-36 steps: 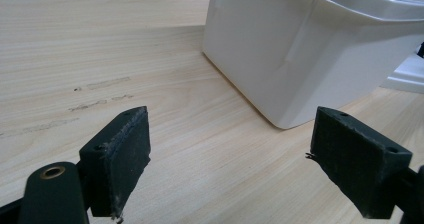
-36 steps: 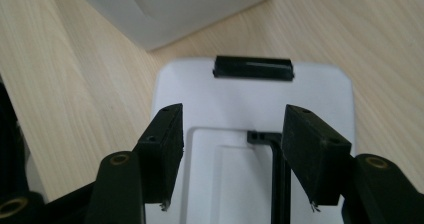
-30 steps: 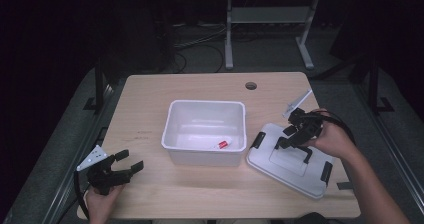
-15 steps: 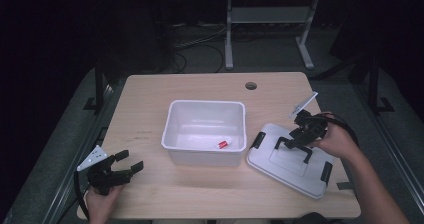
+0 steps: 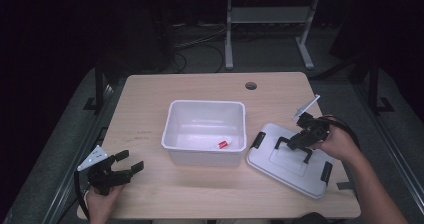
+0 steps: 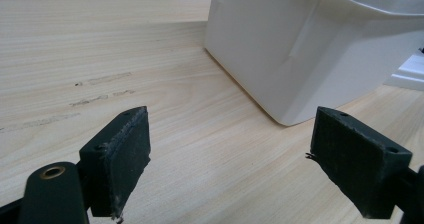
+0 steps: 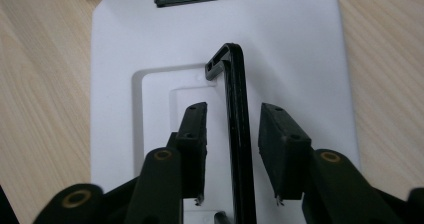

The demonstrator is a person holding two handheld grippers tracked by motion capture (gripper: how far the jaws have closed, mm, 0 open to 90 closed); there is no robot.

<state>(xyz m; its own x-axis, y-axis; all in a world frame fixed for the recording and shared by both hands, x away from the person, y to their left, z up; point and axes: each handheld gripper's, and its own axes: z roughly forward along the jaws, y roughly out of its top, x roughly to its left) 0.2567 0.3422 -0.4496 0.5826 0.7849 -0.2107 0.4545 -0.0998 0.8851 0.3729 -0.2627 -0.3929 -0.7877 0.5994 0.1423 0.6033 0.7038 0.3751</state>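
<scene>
**Q:** where's the right gripper [image 5: 301, 140] vs the flat white plastic lid [image 5: 287, 169]?

**A:** Right over it. The lid lies on the wooden table [image 5: 150, 109] just right of the white rectangular plastic tub [image 5: 205, 116]. The lid's black raised handle [image 7: 235, 129] runs lengthwise between the jaws, which are apart, not clamped. The left gripper [image 5: 122, 165], jaws wide, sits well left of the tub.

**Q:** counts?

**A:** One tub, one lid, one small red-and-white item [image 5: 223, 144] inside the tub.

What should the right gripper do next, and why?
Probably close. The right gripper has its jaws open on either side of the lid's black handle, not squeezing it yet, so shutting would grip it for lifting.
</scene>
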